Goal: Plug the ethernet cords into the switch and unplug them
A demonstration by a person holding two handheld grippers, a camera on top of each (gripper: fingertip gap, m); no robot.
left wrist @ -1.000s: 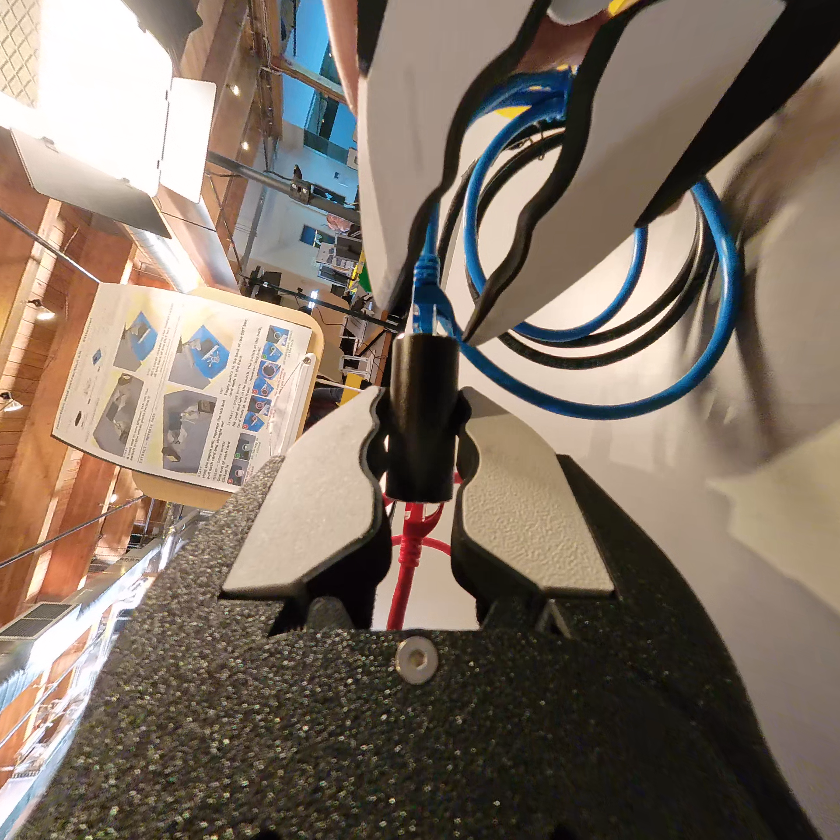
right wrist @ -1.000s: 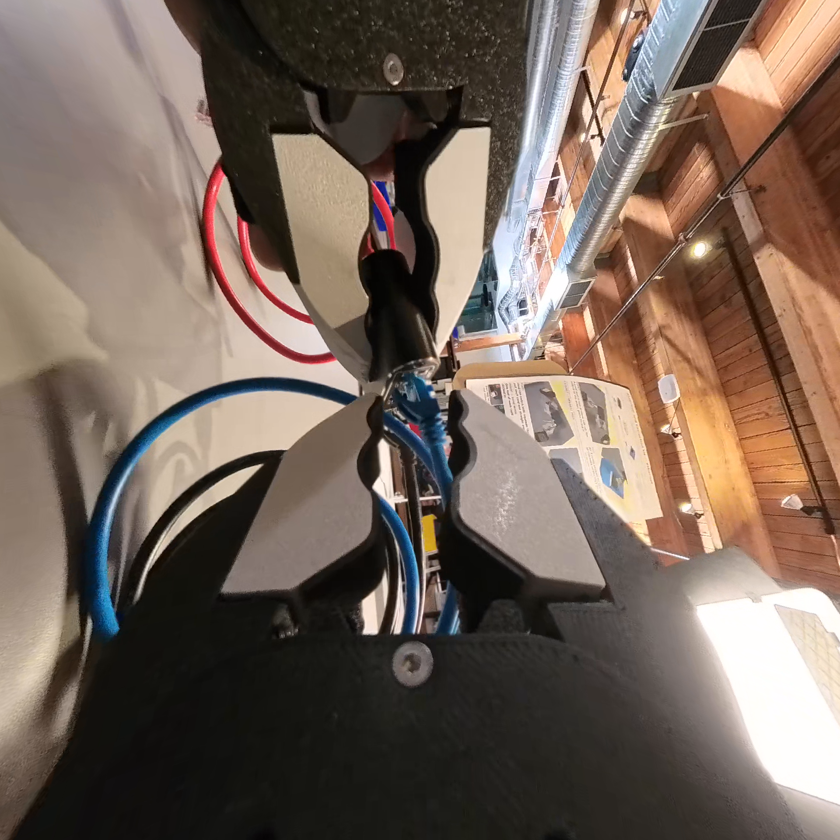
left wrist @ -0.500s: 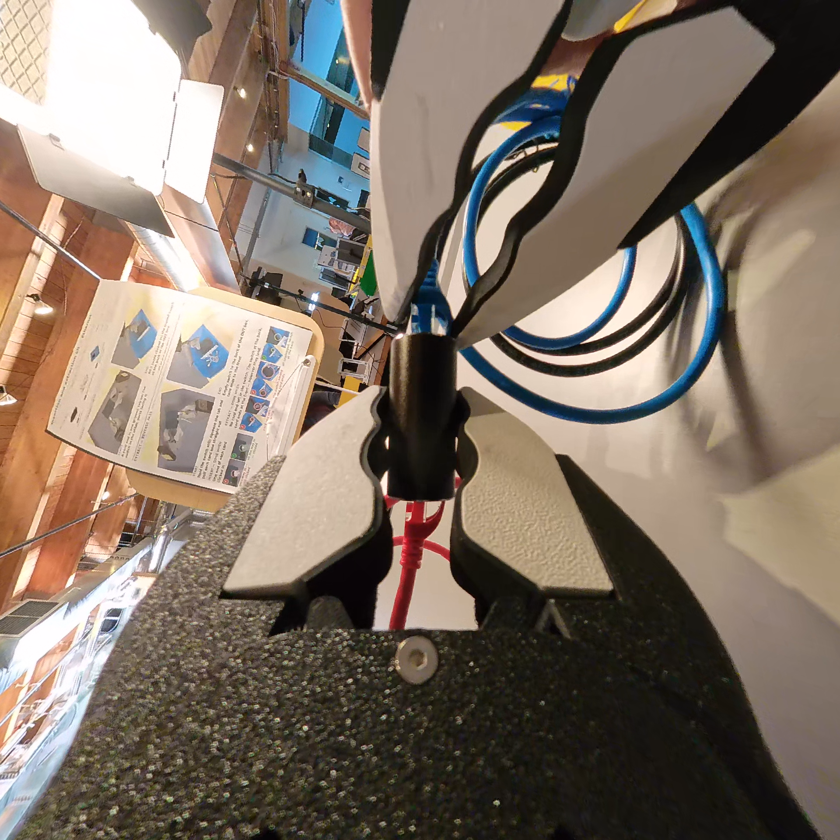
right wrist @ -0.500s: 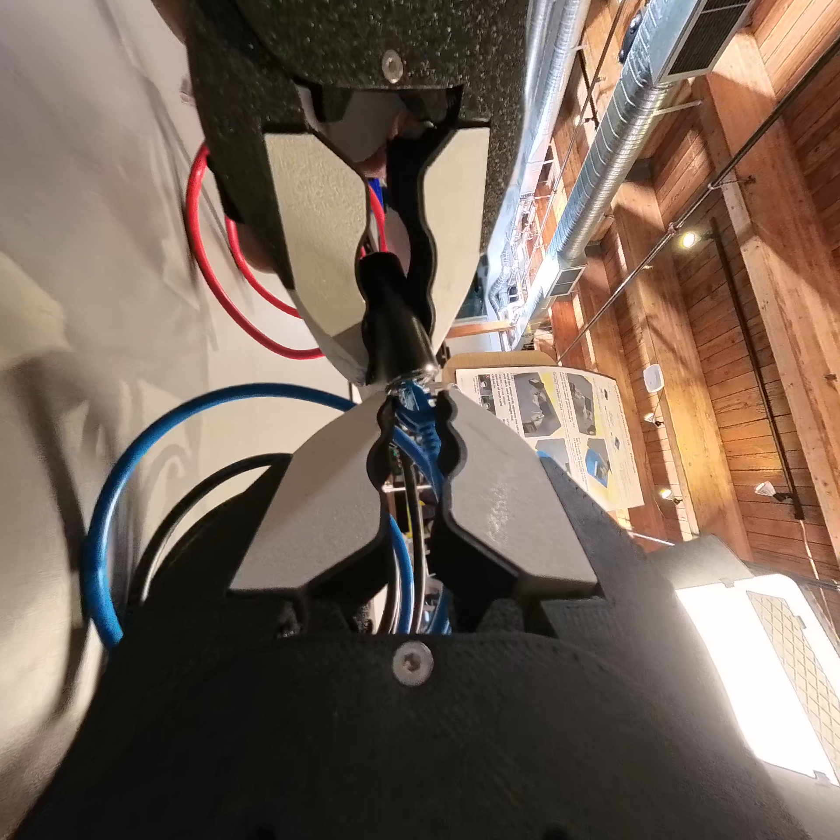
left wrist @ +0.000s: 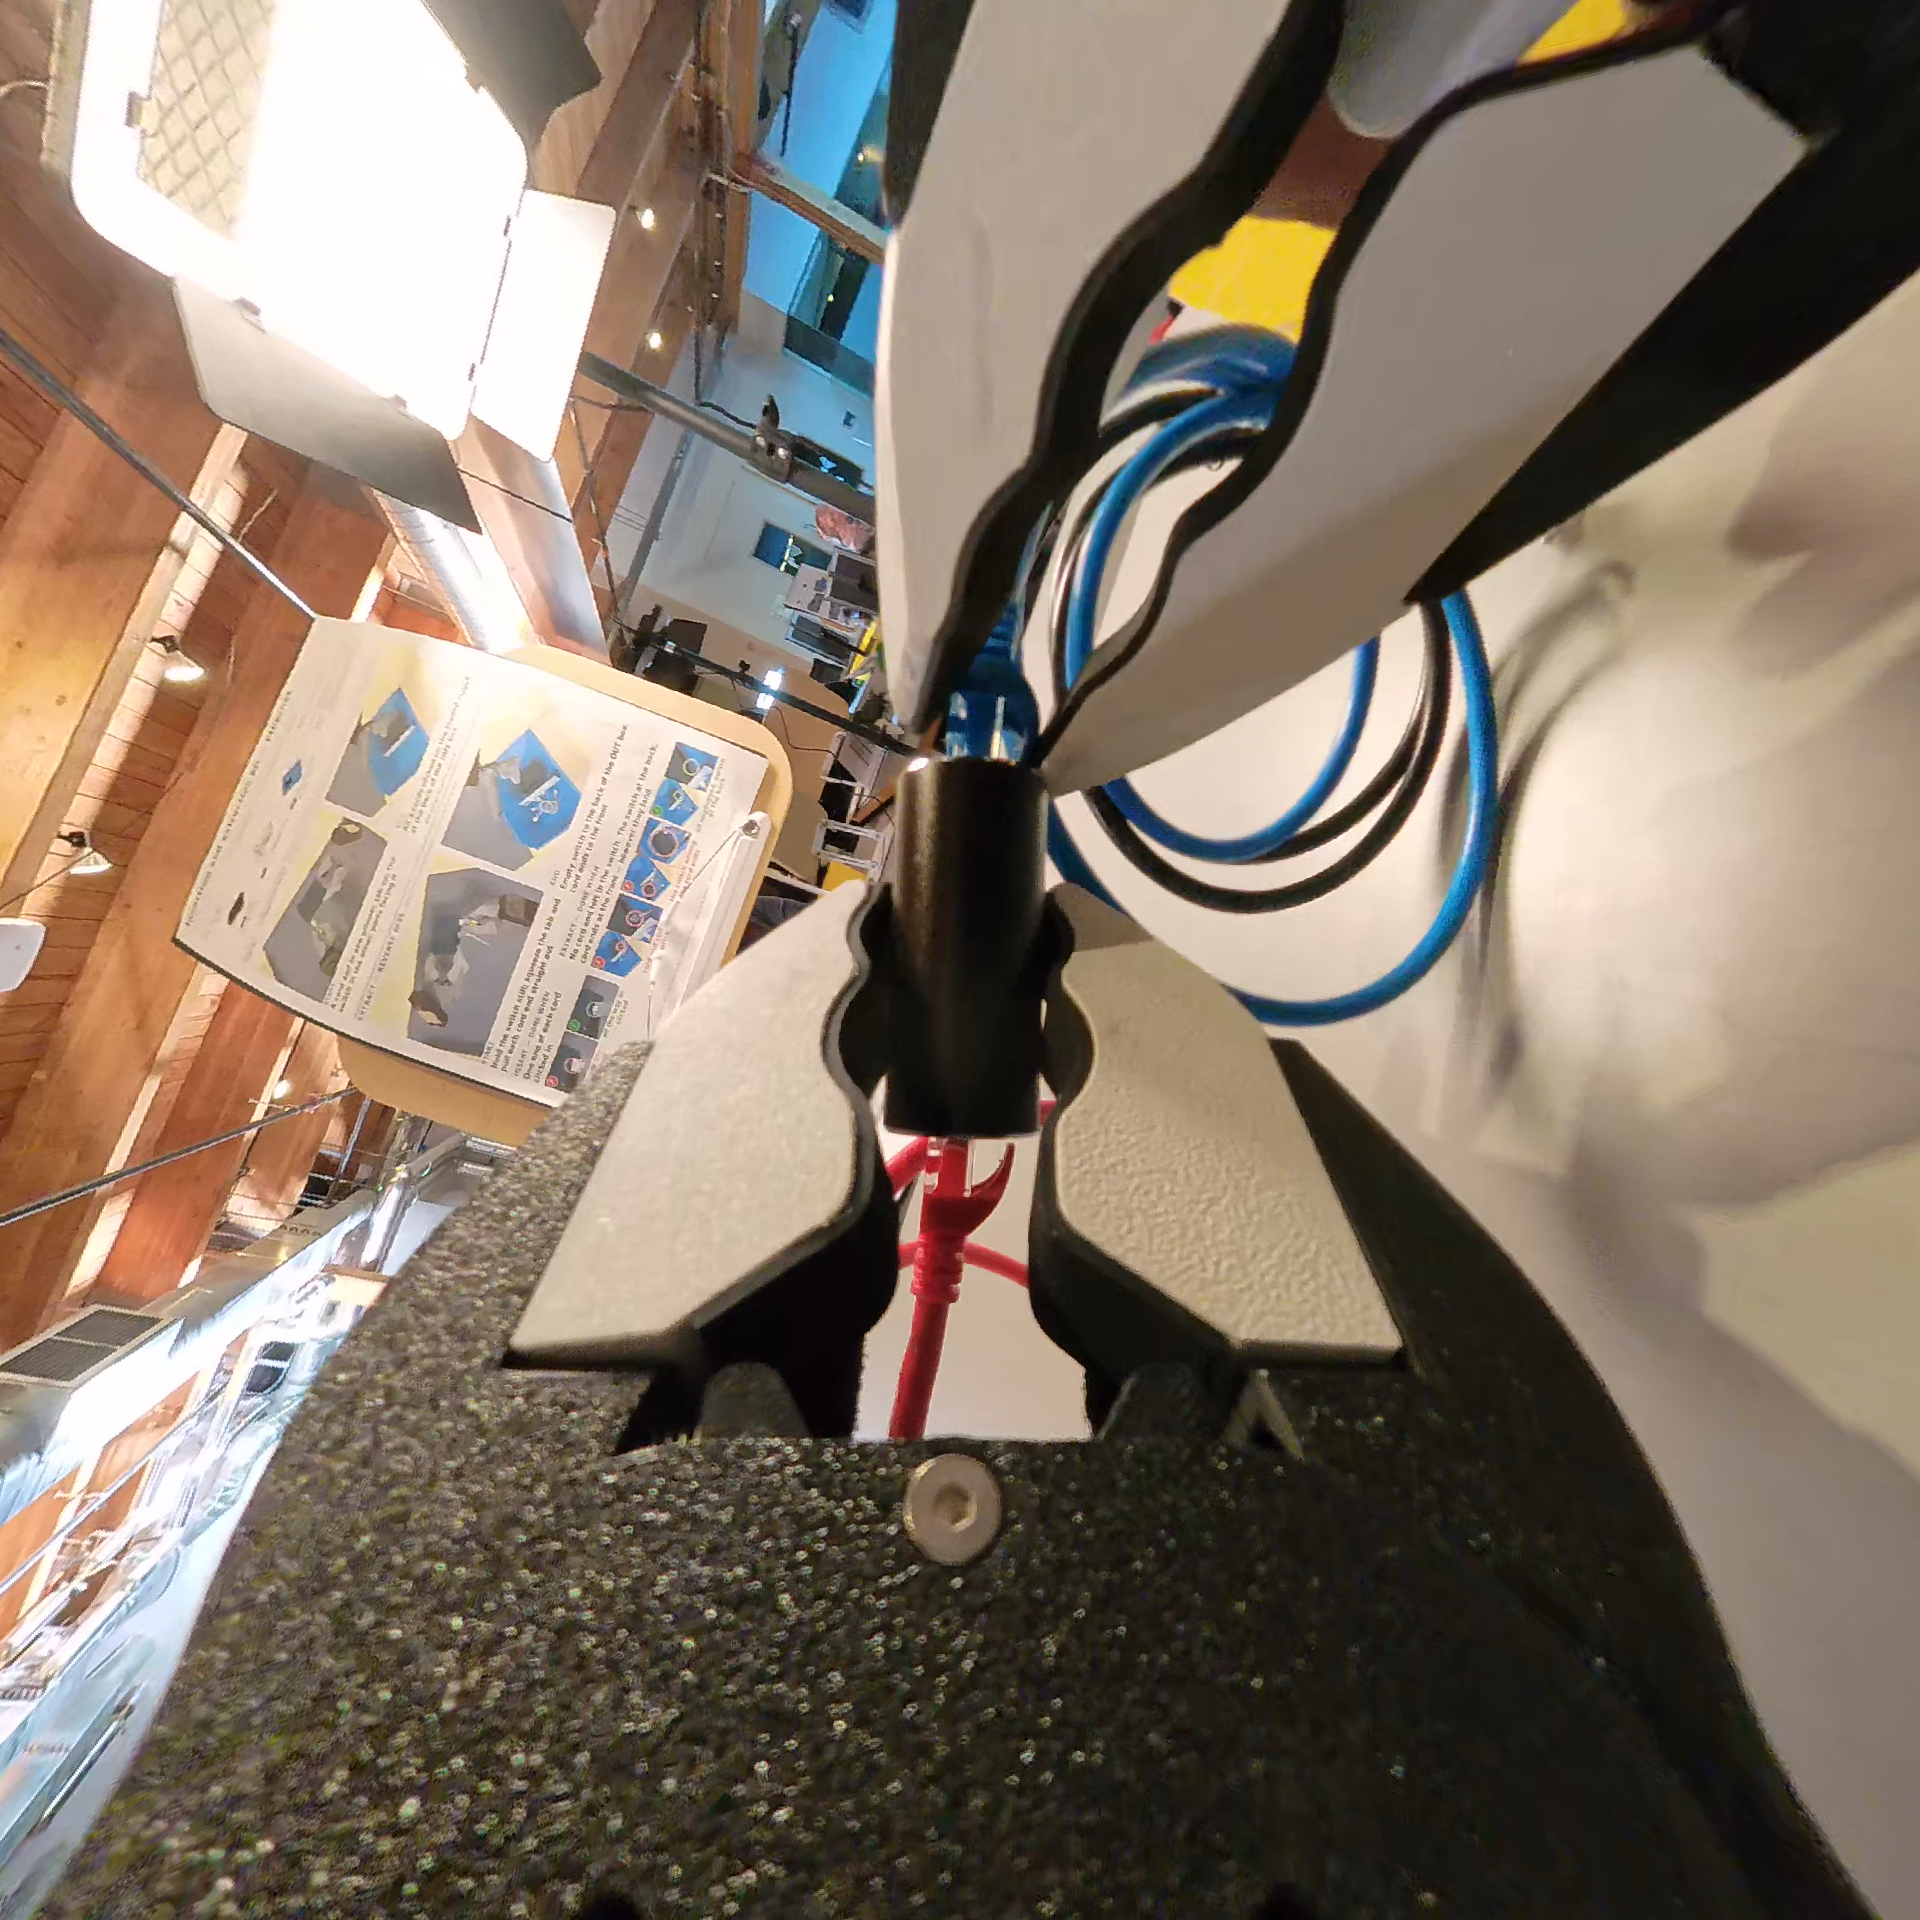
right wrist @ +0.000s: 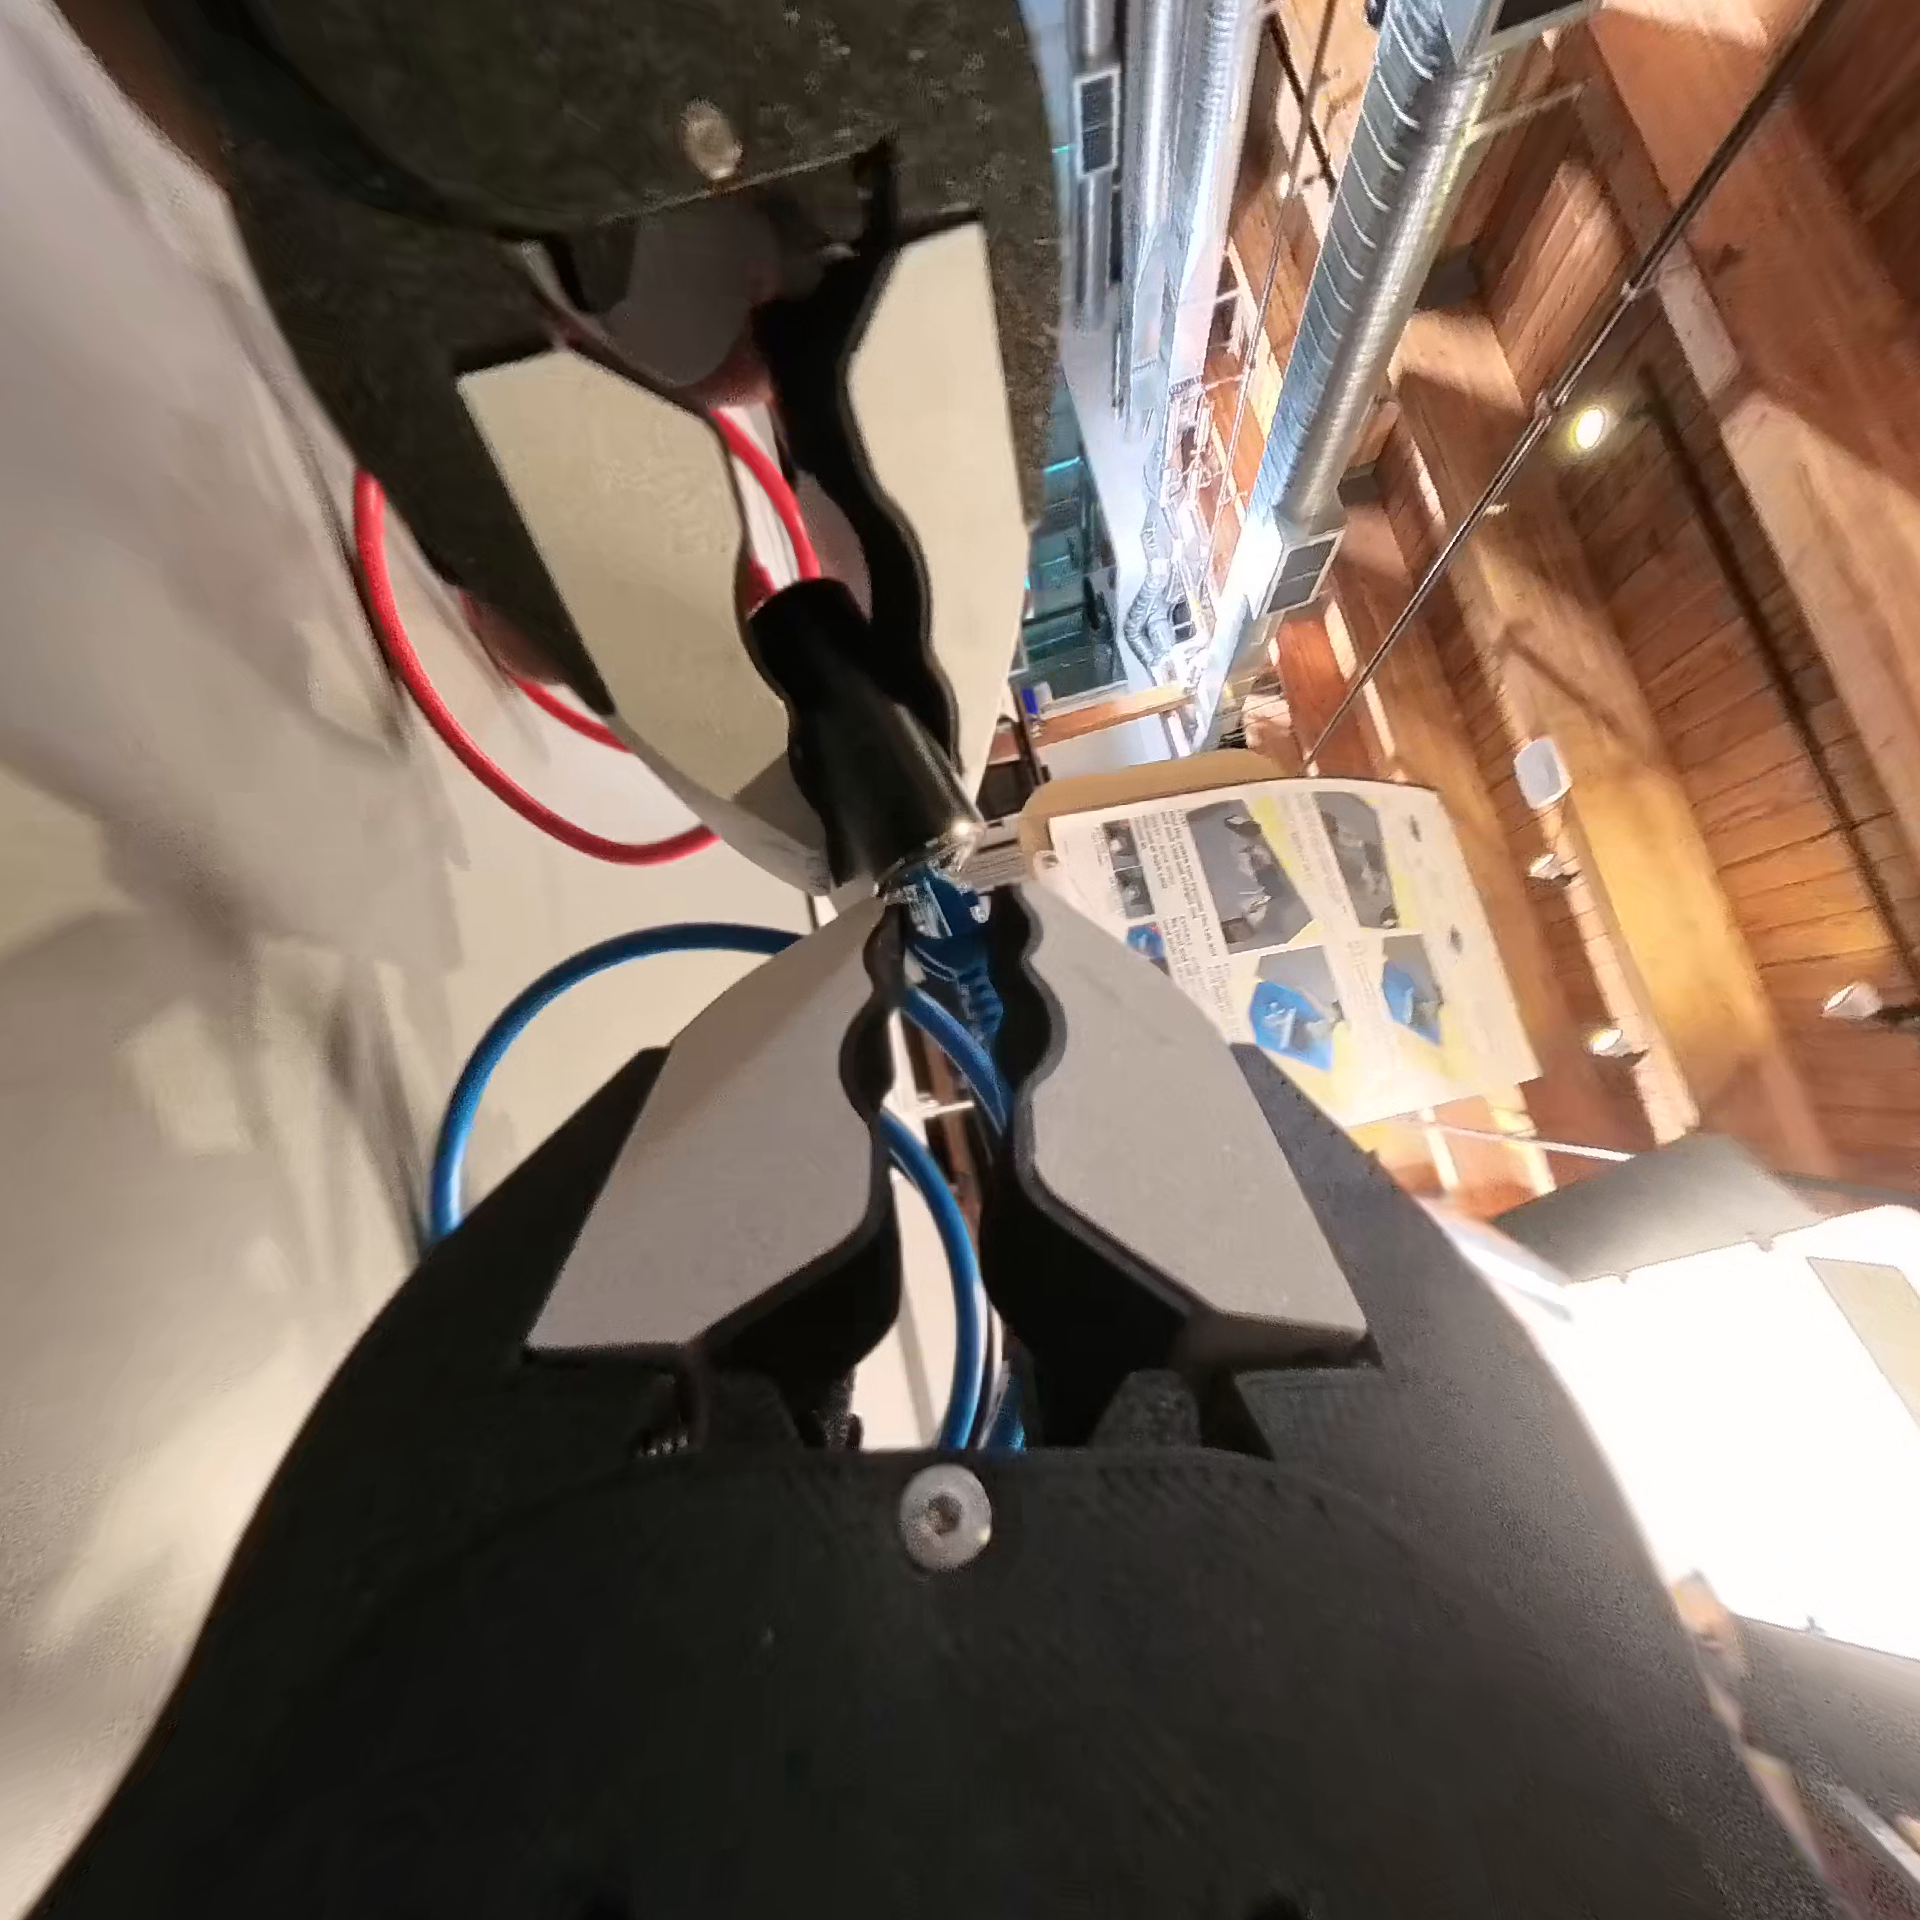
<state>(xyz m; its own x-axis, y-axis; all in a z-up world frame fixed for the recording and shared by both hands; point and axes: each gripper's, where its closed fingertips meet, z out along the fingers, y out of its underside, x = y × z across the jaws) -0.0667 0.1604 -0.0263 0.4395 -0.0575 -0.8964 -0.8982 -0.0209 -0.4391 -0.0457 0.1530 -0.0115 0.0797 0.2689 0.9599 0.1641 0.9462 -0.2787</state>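
Right tongs (right wrist: 951, 940) closed onto blue plug (right wrist: 951, 925), coupler (left wrist: 968, 951) lengthwise.

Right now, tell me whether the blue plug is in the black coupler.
In, or nearly: the blue plug meets the black coupler mouth; seating depth cannot be told.

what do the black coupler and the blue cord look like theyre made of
Coupler: likely hard plastic, smooth semi-gloss black, with a soft highlight along its side; a shiny, metal-looking rim shows at its end in the right wrist view.
Blue cord: flexible rubbery plastic jacket, smooth, bending in loose loops.
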